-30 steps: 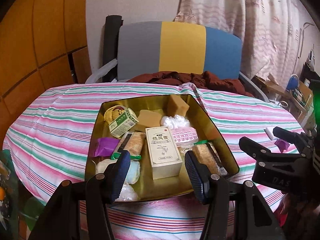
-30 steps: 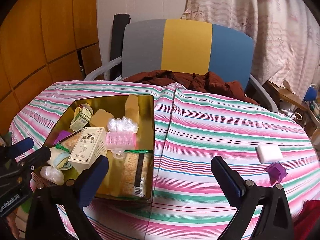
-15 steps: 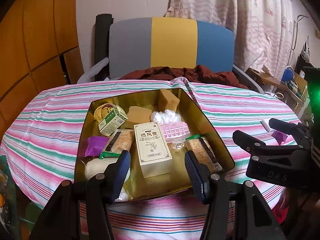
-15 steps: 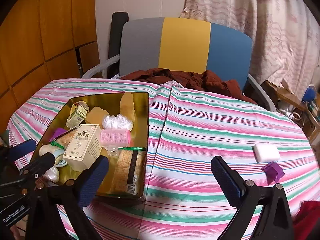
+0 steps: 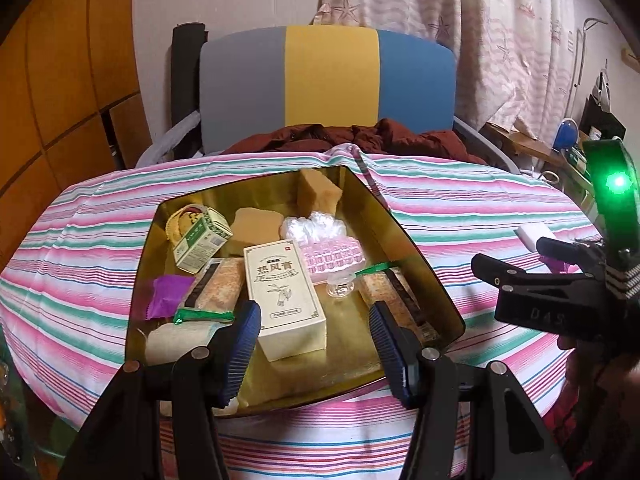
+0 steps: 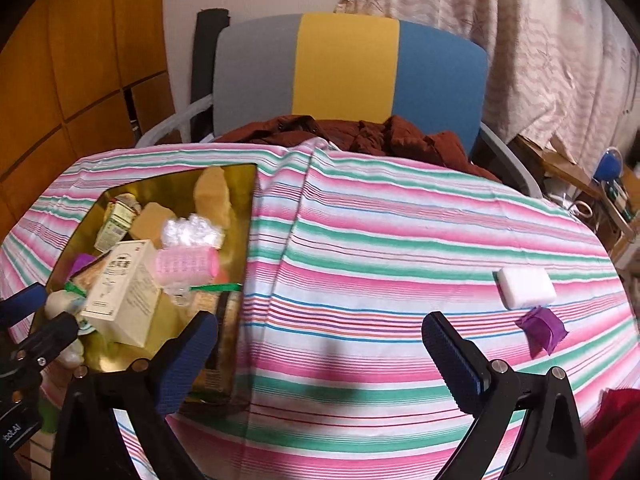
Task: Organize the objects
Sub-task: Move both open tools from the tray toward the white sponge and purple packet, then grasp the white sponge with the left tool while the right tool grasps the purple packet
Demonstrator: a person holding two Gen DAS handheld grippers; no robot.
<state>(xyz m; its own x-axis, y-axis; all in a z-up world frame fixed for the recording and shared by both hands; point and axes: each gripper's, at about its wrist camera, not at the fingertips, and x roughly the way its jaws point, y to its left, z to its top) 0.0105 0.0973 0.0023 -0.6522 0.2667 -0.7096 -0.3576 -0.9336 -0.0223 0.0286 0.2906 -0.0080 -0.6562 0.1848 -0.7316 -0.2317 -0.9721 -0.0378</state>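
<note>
A gold tray point(image 5: 404, 236) point(image 6: 248, 216) sits on the striped tablecloth, filled with small items: a cream carton point(image 5: 286, 286) point(image 6: 124, 292), a pink hair roller point(image 5: 334, 258) point(image 6: 186, 264), a green-white box point(image 5: 202, 240), sponges, cracker packs and a purple wrapper point(image 5: 168, 296). My left gripper point(image 5: 314, 336) is open and empty above the tray's near edge, the cream carton between its fingers in view. My right gripper point(image 6: 320, 354) is open and empty over the cloth right of the tray. A white block point(image 6: 526, 288) point(image 5: 534, 236) and a purple wrapper point(image 6: 542, 330) lie on the cloth at right.
A chair point(image 5: 328, 80) with a grey, yellow and blue back stands behind the table, a dark red garment point(image 5: 352, 138) on its seat. Wooden panels are at left, a curtain and cluttered shelves at right. The right gripper body point(image 5: 560, 284) shows in the left wrist view.
Both grippers drew back and rose slightly, so the tray looks smaller and farther. Both stay open and empty. No object moved.
</note>
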